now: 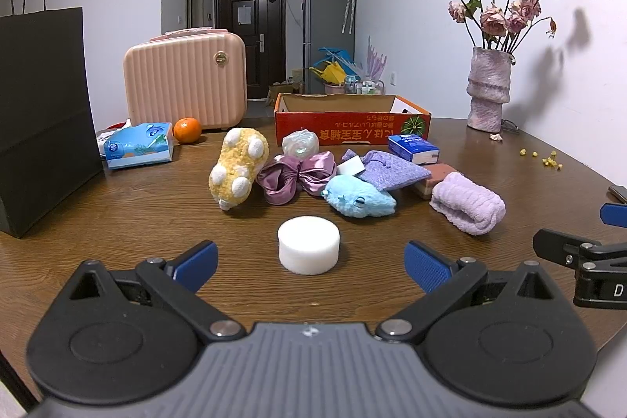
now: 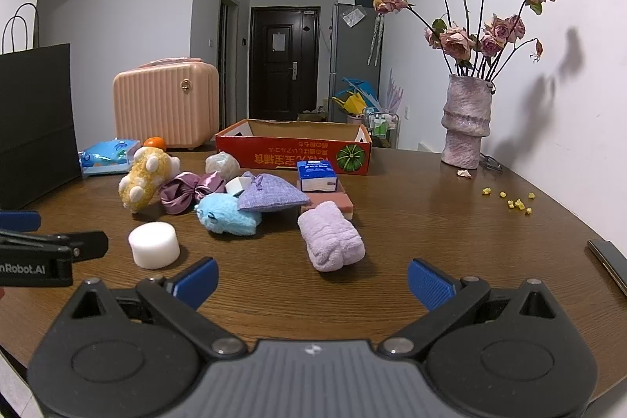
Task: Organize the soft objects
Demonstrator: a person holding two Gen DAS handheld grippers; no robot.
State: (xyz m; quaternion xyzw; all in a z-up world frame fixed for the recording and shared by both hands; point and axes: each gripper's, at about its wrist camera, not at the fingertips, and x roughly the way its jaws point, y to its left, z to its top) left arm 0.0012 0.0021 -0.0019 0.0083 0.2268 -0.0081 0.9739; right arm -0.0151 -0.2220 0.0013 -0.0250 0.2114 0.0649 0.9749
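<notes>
Soft objects lie mid-table: a white foam cylinder [image 1: 308, 245] [image 2: 154, 245], a yellow plush [image 1: 238, 166] [image 2: 145, 179], a purple satin scrunchie [image 1: 296, 176] [image 2: 188, 191], a blue plush [image 1: 358, 200] [image 2: 226, 213], a lilac pouch [image 1: 392, 169] [image 2: 270, 196] and a rolled lilac towel [image 1: 468, 208] [image 2: 331, 236]. An open red cardboard box [image 1: 352, 120] [image 2: 294, 145] stands behind them. My left gripper [image 1: 311, 267] is open and empty, just short of the foam cylinder. My right gripper [image 2: 312, 283] is open and empty, just short of the towel.
A black paper bag [image 1: 43, 120] stands at the left, with a tissue pack [image 1: 139, 143], an orange [image 1: 187, 130] and a pink case [image 1: 184, 83] behind. A vase of dried roses [image 2: 466, 122] stands at the right. A phone [image 2: 609, 261] lies at the right edge.
</notes>
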